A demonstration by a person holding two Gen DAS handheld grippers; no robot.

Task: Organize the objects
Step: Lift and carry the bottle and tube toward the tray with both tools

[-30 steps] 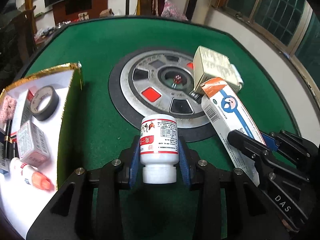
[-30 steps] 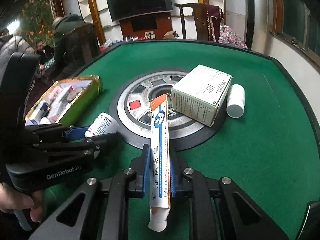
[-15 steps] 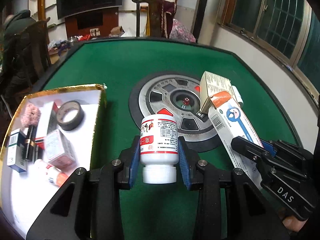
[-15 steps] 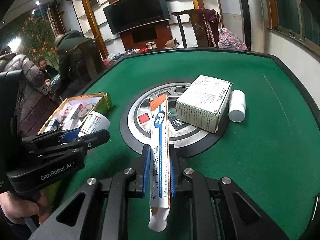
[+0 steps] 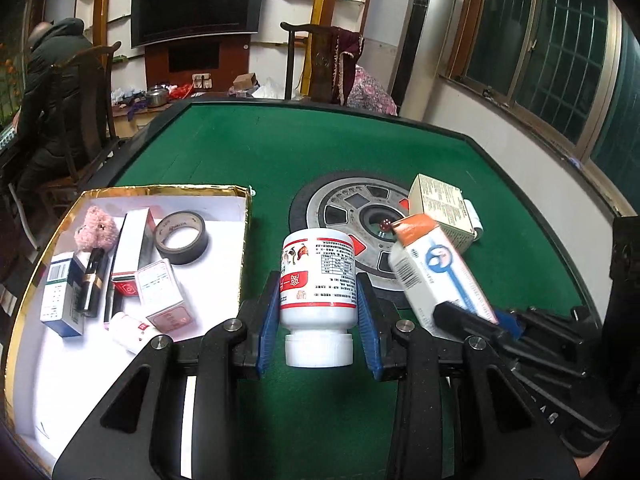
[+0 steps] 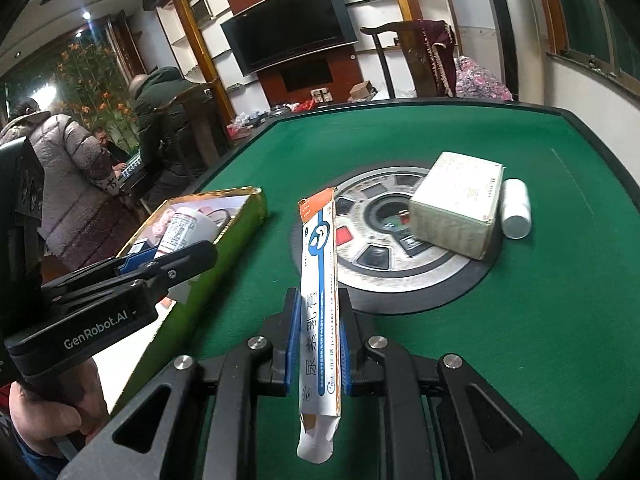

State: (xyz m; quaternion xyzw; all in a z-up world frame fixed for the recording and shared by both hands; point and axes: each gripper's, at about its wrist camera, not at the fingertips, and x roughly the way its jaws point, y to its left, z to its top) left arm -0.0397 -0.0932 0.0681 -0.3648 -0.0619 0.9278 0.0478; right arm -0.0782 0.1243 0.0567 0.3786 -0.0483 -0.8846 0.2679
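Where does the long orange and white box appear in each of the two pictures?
Left wrist view: the long box is at right of centre, tilted, held in the right gripper.
Right wrist view: it stands at lower centre, clamped on edge between that gripper's blue pads.
Shared landmark: the round grey dial in the table's middle.

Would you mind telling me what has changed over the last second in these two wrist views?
Both hands have lifted and tilted up: more of the room shows, and the gold-rimmed tray has slid further into the left view. The left gripper still clamps the white bottle, the right gripper still the ointment box. The carton and small white bottle stayed on the table.
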